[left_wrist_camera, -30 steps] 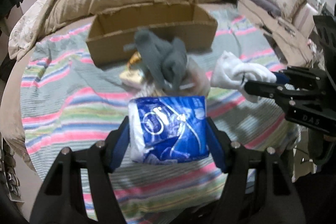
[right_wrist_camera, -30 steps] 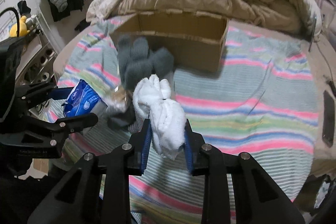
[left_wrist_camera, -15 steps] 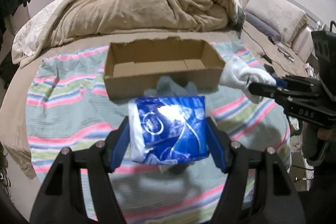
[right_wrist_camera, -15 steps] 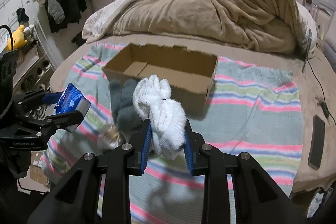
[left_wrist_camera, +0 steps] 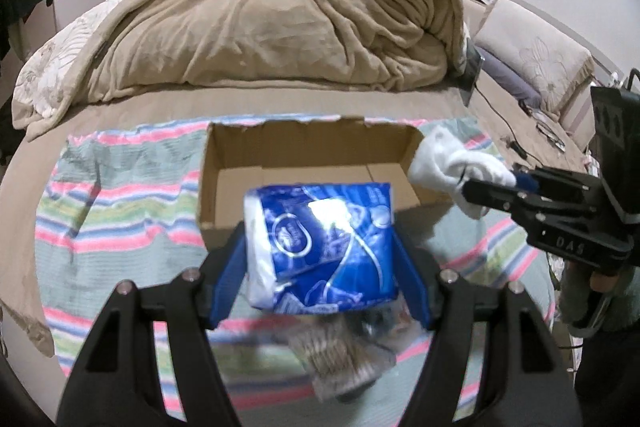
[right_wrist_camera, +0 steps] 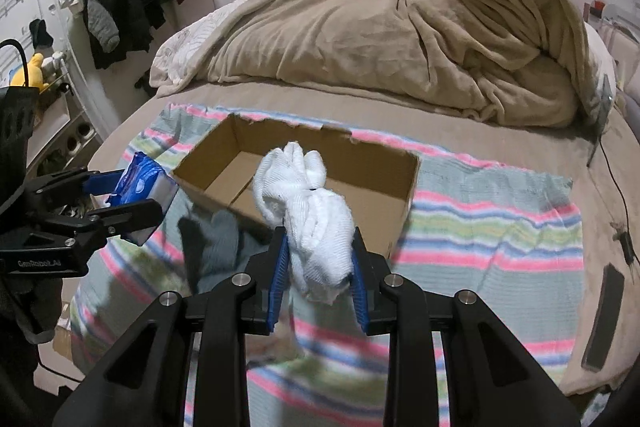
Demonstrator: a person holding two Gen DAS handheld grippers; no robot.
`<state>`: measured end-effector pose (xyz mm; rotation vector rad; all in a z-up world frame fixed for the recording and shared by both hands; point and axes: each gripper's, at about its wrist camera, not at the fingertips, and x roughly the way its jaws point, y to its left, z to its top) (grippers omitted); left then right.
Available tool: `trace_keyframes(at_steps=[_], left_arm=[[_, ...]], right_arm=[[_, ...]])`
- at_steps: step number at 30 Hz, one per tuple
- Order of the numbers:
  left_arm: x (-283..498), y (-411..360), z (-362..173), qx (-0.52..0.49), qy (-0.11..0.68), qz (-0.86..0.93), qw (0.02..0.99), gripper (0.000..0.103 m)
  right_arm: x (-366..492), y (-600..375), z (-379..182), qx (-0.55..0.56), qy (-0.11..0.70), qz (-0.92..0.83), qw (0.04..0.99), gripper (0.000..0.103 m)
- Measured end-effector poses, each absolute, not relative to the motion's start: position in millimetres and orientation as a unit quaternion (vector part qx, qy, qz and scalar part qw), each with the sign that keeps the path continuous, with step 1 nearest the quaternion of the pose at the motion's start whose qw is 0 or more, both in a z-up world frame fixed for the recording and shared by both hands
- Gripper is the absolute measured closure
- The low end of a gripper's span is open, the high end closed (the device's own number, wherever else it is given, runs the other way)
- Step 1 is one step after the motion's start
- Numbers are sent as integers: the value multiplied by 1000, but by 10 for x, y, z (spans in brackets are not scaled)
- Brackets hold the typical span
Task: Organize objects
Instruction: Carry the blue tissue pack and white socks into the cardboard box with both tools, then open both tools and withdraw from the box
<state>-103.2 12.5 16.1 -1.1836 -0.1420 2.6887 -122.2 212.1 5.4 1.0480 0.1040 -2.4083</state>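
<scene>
My left gripper [left_wrist_camera: 320, 267] is shut on a blue tissue pack [left_wrist_camera: 320, 243] and holds it in the air just before the near wall of an open cardboard box [left_wrist_camera: 312, 143]. My right gripper [right_wrist_camera: 318, 267] is shut on a white sock bundle [right_wrist_camera: 308, 211], raised by the box's [right_wrist_camera: 360, 167] near right side. The sock bundle [left_wrist_camera: 452, 167] and right gripper [left_wrist_camera: 496, 191] show at the right of the left wrist view. The tissue pack [right_wrist_camera: 140, 183] shows at the left of the right wrist view. The box inside looks empty.
The box lies on a striped blanket [left_wrist_camera: 112, 187] on a bed. A grey cloth [right_wrist_camera: 224, 239] and a clear packet [left_wrist_camera: 340, 359] lie on the blanket below the grippers. A beige duvet [left_wrist_camera: 260, 19] is heaped behind the box. A phone [right_wrist_camera: 604, 315] lies at the right edge.
Both grippers have risen and moved toward the box with their loads. The grey cloth and packets on the blanket have dropped below and behind them.
</scene>
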Motion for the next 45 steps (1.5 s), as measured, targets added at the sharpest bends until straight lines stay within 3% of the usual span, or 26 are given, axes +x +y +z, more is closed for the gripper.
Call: trace_keyframes(at_steps=[18,30,41,45], left_arm=[[-1965,443,-232,-441,-68,886,126,33],[-2333,740,-675,-499,-83,852,136,32],[-2135,663,-445,-477,-80,866,130,12],[-1947,574,-263,-456,-76,878,124,11]], right_arm=[[-1918,2204,-256,414,-11,-884,216,72],[-2067,2365,-393,414,-46,-879,231,65],[-1848,2369,-215,402,-36,-887,227,60],[-1712,2425,-94,392,-35,-894,214,53]])
